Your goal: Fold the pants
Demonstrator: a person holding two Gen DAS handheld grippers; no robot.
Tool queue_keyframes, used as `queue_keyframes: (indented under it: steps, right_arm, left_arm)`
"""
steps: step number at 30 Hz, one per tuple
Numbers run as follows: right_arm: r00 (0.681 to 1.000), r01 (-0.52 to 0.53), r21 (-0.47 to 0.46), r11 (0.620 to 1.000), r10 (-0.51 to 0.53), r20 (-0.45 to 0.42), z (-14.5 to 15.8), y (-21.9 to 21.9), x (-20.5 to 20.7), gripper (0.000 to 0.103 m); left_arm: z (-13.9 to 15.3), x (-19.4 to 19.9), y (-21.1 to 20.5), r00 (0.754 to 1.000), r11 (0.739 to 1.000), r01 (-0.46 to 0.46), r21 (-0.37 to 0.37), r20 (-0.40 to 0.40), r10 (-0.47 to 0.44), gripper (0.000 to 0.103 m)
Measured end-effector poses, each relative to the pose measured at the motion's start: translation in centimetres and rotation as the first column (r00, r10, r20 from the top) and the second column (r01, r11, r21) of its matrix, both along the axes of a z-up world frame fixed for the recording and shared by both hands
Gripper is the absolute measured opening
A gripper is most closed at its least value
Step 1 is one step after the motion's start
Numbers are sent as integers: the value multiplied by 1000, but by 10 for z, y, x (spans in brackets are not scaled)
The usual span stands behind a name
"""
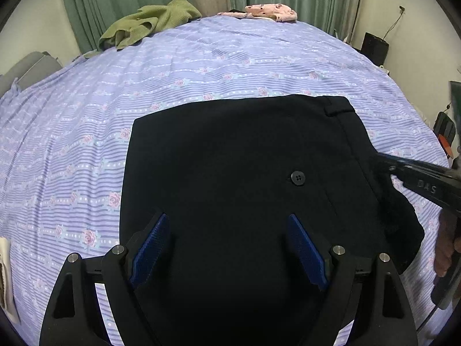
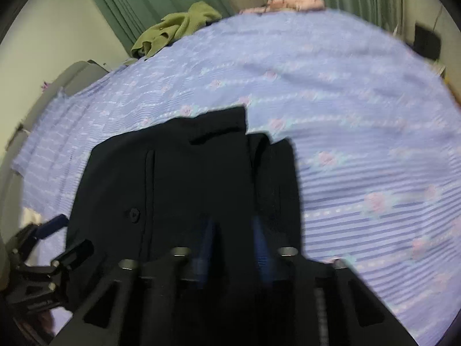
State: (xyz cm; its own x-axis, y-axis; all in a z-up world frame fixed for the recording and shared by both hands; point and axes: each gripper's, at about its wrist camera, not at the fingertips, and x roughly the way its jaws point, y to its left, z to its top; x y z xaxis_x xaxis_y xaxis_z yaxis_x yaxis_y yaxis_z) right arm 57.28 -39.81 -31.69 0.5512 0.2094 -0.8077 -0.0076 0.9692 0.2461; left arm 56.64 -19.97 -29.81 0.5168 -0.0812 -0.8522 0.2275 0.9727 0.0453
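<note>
Black pants [image 1: 230, 158] lie folded on the lilac flowered bedsheet [image 1: 201, 66], waistband to the right and a back-pocket button [image 1: 297, 178] facing up. My left gripper [image 1: 230, 248] hovers open over the near part of the pants. Its blue pads [image 1: 152, 248] stand wide apart and pinch nothing. My right gripper [image 2: 233, 245] has its blue pads close together with black cloth of the pants [image 2: 187, 187] between them. From the left wrist view the right gripper [image 1: 386, 164] meets the bunched waistband edge. The left gripper [image 2: 66, 239] shows at lower left in the blurred right wrist view.
A green garment [image 1: 144, 23] and a pink patterned garment [image 1: 270, 11] lie at the bed's far edge, before green curtains. A black box [image 1: 374, 46] stands past the far right corner. A hand [image 1: 446, 245] holds the right gripper. Bare sheet [image 2: 360, 115] stretches beyond the pants.
</note>
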Motion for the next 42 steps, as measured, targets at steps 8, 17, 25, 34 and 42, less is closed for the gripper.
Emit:
queue_keyframes:
  steps: [8,17,25,34,42]
  right_arm:
    - [997,10,-8,1000,-9,80,37,-2,-17,5]
    - [996,88,-37,995,-87,18,14,-24,-18,5]
    - [993,112,-75,991,-114,-30,-5,-25,-18,5]
    - [997,72,-69,995,-70,33,27,-17,-62,68]
    - [992,120,92,989,-117,-37,-3,-35,-61,69]
  left_arm:
    - [8,3,-13,999,999,31,-22,21,-30,84]
    - [0,12,-27,997,997,76,11,10,-76,84]
    - [-17,6,-20,996,997,75,35,-46,-73,84]
    - [4,-26,-23,993,992,112,64,24,-114,85]
    - [3,-36,-36,989,987,148,69,16,-149,85]
